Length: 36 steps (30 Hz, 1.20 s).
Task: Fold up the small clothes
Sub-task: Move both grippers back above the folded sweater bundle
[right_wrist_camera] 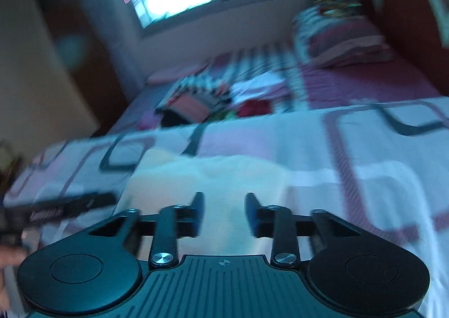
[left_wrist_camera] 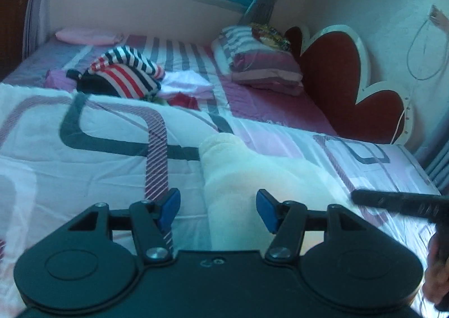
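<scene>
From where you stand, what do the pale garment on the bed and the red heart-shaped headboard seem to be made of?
The pale garment looks like soft fleece or terry, matte and fuzzy at its rolled edge; blur leaves the weave open. The headboard looks like dark red padded upholstery in a glossy white painted frame, though fabric or vinyl is unclear.

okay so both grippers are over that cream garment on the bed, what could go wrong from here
The left gripper stands open around the pale cream fleecy garment without pinching it, so a lift could leave it behind. The right gripper is also open, its view blurred, so its grab may miss. Either could pinch the white patterned quilt under the garment as well.
</scene>
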Motion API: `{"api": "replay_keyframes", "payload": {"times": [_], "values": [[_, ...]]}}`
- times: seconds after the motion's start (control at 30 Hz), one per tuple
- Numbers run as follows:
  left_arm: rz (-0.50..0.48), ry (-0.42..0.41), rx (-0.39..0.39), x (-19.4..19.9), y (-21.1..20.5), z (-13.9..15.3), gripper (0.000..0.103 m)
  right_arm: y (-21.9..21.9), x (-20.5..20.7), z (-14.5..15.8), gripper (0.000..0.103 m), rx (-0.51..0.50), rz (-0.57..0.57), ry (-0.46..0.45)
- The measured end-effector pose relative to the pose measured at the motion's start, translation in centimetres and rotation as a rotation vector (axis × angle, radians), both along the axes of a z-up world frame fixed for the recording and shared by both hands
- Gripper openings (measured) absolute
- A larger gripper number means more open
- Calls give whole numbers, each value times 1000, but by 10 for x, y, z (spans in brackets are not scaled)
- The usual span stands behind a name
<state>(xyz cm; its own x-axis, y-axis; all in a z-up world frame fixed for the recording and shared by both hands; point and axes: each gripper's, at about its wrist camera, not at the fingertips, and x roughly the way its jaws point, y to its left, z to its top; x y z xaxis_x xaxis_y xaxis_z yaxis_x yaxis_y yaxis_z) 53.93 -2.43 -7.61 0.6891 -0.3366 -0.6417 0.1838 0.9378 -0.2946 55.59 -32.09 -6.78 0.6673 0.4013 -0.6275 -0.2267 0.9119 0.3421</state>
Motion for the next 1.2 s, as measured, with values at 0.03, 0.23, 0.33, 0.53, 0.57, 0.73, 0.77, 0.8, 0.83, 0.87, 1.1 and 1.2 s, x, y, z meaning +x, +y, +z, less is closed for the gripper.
{"api": "replay_keyframes", "payload": {"times": [0.03,0.23,0.33,0.53,0.57,0.73,0.77,0.8,0.83,0.87,1.1,1.2], "values": [[-2,21,9,6,-3,-6,58,7,7,-7,24,-27,33,12],[45,115,-23,20,-5,-29,67,6,34,-50,22,-107,-8,62],[21,95,26,12,-10,-22,67,9,31,-48,23,-153,16,52],[-64,36,27,-43,-5,-13,64,12,-21,-15,23,-157,52,-47],[-69,41,54,-54,-6,-15,64,15,-34,-14,23,-153,72,-55],[-71,57,125,-100,-12,-23,65,36,-90,-26,23,-206,166,-44],[-59,63,153,-108,-13,-24,65,38,-99,-31,23,-218,173,-41],[-52,65,161,-114,-11,-24,65,39,-107,-35,23,-221,172,-32],[-52,67,159,-120,-11,-24,65,38,-113,-39,23,-218,175,-18],[-50,70,169,-124,-11,-24,66,38,-119,-43,23,-229,173,-11],[-46,77,202,-135,-10,-26,67,30,-130,-56,23,-277,89,51],[-39,75,211,-138,-13,-26,67,29,-132,-59,23,-278,77,46]]}}
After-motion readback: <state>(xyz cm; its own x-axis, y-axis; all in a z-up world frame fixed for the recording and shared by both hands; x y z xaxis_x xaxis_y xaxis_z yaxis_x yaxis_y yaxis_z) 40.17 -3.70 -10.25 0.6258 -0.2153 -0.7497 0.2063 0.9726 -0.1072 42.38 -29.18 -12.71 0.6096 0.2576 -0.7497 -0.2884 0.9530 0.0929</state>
